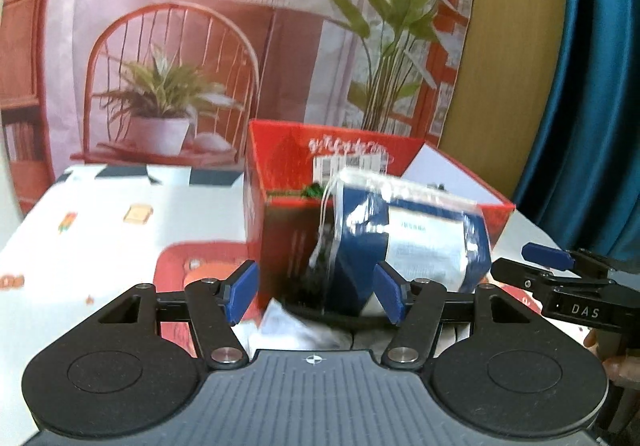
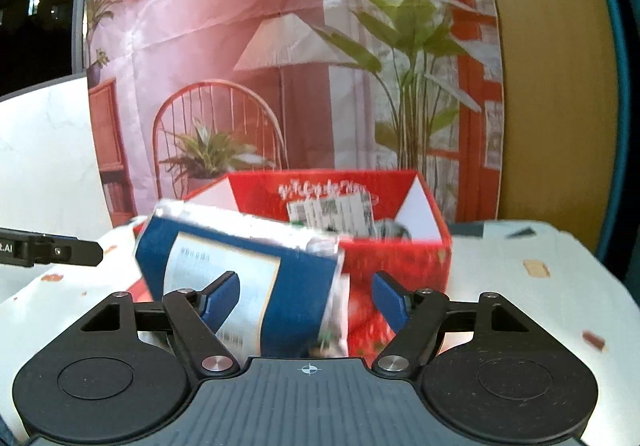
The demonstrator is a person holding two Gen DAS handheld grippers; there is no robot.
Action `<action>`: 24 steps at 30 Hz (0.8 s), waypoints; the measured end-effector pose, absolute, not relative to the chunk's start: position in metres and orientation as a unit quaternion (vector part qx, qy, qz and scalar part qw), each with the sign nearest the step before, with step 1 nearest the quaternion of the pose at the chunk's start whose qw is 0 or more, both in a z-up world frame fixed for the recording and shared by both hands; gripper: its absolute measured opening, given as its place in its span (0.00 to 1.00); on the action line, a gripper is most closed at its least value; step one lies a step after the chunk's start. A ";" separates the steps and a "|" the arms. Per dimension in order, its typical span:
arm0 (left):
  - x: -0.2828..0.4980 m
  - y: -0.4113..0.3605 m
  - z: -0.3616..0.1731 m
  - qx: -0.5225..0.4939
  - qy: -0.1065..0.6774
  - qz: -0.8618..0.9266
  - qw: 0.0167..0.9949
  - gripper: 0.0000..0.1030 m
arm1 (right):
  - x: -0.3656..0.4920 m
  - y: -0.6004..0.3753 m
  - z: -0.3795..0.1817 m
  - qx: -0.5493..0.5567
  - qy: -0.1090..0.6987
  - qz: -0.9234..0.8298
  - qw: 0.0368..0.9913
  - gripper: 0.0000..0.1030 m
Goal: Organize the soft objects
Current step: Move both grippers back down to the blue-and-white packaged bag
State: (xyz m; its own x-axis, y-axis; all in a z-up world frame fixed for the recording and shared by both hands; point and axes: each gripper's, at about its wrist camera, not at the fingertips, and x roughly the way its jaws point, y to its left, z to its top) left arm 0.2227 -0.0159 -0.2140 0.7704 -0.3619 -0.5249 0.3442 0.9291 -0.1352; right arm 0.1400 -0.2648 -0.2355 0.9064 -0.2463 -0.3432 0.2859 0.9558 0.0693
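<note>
The blue soft packet in a clear plastic bag with a white label (image 1: pixel 416 242) (image 2: pixel 240 278) leans tilted against the front of the open red cardboard box (image 1: pixel 360 166) (image 2: pixel 396 258), blurred so its print cannot be read and its lower edge hidden behind the gripper bodies. The left gripper (image 1: pixel 316 292) and the right gripper (image 2: pixel 306 304) both stand with fingers apart, holding nothing, the packet between and beyond the blue pads. The white patterned tablecloth (image 1: pixel 100 230) (image 2: pixel 532 286) lies bare left and right of the box, and the table's far edge meets a printed backdrop (image 1: pixel 180 46).

A worktop (image 1: pixel 100 214) under a white patterned cloth carries an open red box (image 1: pixel 280 214), a blue packet (image 1: pixel 420 242) leaning against its near side.
</note>
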 end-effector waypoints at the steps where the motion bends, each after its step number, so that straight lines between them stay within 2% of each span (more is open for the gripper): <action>1: 0.221 -0.015 -0.217 -0.017 0.286 -0.186 0.940 0.64 | 0.137 -0.264 -0.240 0.062 0.173 -0.139 0.973 0.68; 8: 0.210 -0.013 -0.238 -0.022 0.306 -0.173 0.936 0.64 | 0.125 -0.256 -0.262 0.079 0.196 -0.144 0.967 0.78; 24: 0.208 -0.011 -0.258 -0.027 0.324 -0.150 0.934 0.64 | 0.124 -0.247 -0.290 0.071 0.221 -0.127 0.964 0.78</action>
